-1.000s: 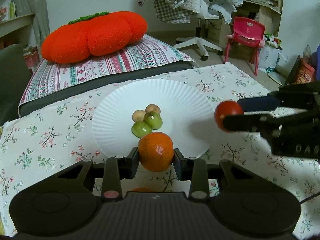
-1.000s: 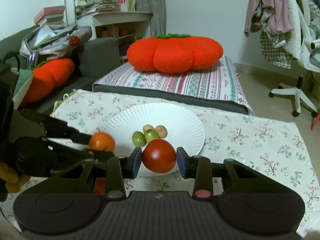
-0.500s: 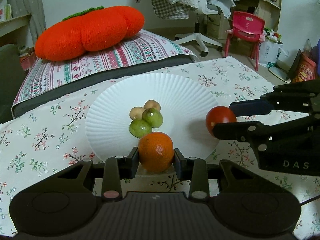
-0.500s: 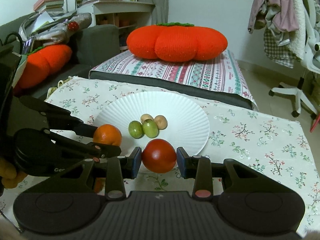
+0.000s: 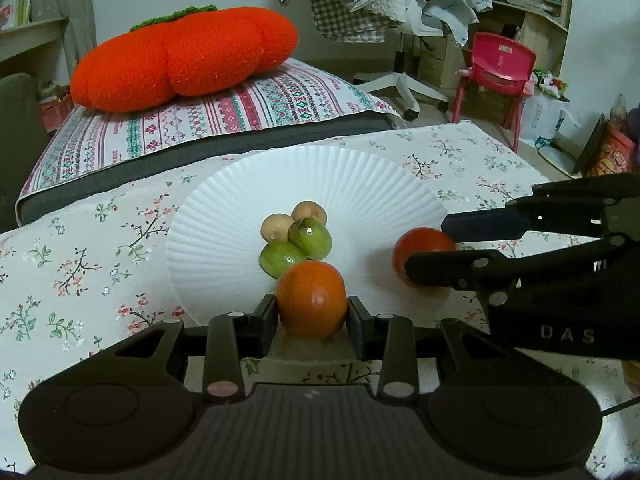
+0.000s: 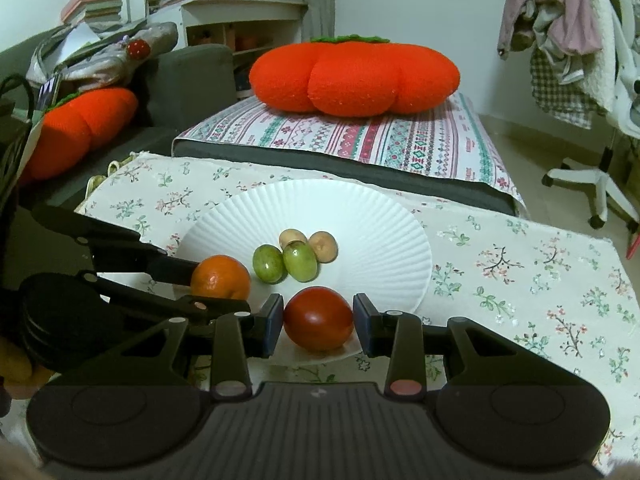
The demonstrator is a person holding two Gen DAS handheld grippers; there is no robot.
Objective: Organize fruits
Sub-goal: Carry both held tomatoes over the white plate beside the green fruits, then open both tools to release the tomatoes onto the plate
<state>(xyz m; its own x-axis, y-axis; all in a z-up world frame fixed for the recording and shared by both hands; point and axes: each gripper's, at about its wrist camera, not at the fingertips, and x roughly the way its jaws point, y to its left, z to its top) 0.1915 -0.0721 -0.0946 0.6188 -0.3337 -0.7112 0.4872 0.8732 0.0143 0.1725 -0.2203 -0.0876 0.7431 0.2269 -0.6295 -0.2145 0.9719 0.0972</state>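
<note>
Both fruits have been lowered onto the plate (image 5: 240, 200): orange (image 5: 311, 299) between the opening left hand-held gripper (image 5: 312, 316), tomato (image 6: 318, 318) pinched by the right hand-held gripper (image 6: 318, 322) (marked "DAS").

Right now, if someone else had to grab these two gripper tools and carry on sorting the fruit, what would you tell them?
Left gripper: jaws opening around the orange, which sits at the near edge of the white plate.
Right gripper: shut on the red tomato, low over the plate's near rim.
On the plate: two green fruits and two small brown fruits, clustered in the middle.
Done: both fruits brought to the plate.
Left: finish letting go of the orange, set down and release the tomato, pull both grippers back.
</note>
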